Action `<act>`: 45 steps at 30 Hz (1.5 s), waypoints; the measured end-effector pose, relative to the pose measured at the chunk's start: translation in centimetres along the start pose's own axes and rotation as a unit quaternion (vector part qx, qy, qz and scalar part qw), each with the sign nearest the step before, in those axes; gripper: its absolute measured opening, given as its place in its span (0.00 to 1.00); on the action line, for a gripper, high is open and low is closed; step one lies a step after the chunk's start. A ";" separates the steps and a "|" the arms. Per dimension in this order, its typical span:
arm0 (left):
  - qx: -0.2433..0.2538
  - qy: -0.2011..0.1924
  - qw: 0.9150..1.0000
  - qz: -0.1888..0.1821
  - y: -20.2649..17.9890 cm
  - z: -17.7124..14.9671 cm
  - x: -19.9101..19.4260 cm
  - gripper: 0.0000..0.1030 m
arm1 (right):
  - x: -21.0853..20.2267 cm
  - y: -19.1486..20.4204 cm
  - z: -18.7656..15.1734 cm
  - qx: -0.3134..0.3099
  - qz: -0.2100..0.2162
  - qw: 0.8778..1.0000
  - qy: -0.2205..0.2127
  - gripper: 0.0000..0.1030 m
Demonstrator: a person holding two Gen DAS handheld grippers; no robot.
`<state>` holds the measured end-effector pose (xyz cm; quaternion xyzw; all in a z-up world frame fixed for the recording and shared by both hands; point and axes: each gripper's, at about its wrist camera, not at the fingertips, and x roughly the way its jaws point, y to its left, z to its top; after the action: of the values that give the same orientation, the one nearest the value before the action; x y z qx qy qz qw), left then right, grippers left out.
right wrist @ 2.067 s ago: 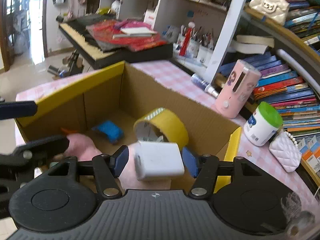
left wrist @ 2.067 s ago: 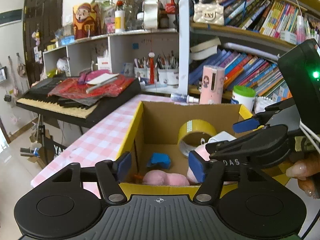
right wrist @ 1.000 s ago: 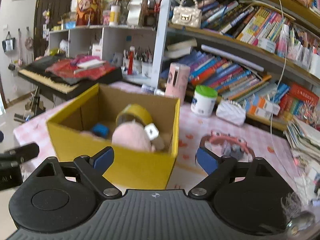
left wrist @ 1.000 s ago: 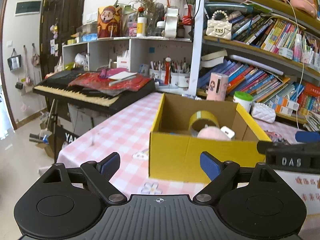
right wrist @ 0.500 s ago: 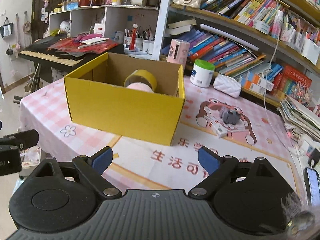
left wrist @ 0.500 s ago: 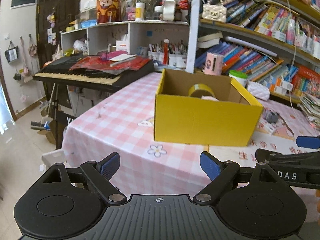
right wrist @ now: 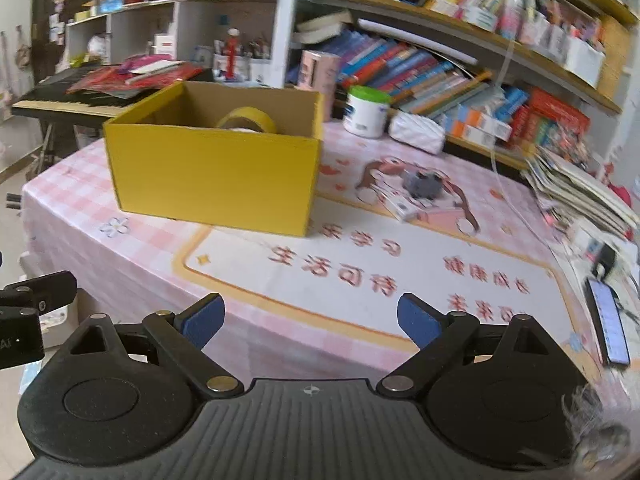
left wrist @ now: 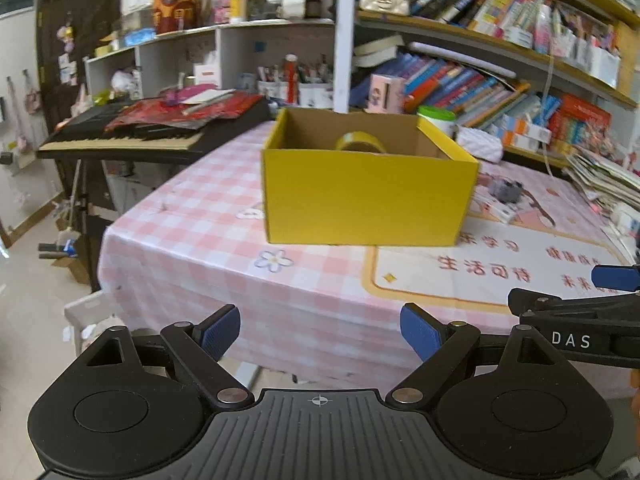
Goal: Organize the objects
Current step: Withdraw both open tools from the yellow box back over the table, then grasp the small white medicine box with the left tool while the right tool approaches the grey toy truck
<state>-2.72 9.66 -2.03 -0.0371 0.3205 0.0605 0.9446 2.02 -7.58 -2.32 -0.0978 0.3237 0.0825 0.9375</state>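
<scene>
Left gripper (left wrist: 320, 330): our jaws are wide apart, holding nothing.
Right gripper (right wrist: 310, 318): same, nothing held.
Yellow box (left wrist: 368, 196): we stay well away.
Gray toy (right wrist: 424, 185): we could grab it gently.

Soft even daylight, mild motion blur throughout, strong fisheye bending at edges

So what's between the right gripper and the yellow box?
In the right wrist view, only tablecloth with red writing lies between the open right gripper and the yellow box.
</scene>
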 end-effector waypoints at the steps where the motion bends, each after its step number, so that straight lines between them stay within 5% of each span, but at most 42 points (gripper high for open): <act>1: 0.004 0.002 1.000 -0.005 -0.3 0.0 0.1 0.87 | -0.1 -0.4 -0.2 0.006 -0.006 1.000 0.003 0.91; 24: 0.066 0.012 0.994 -0.083 -9.2 3.0 4.9 0.87 | 1.8 -10.1 -0.7 0.075 -0.092 0.992 0.028 0.92; 45: 0.026 0.004 0.998 -0.052 -17.9 7.6 11.2 0.87 | 9.5 -20.2 5.6 0.041 -0.052 0.998 0.012 0.91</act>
<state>13.08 -6.25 -2.30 -0.0293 0.3238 0.0030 0.9457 17.09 -24.91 -1.29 -0.0769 0.3326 0.0191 0.9397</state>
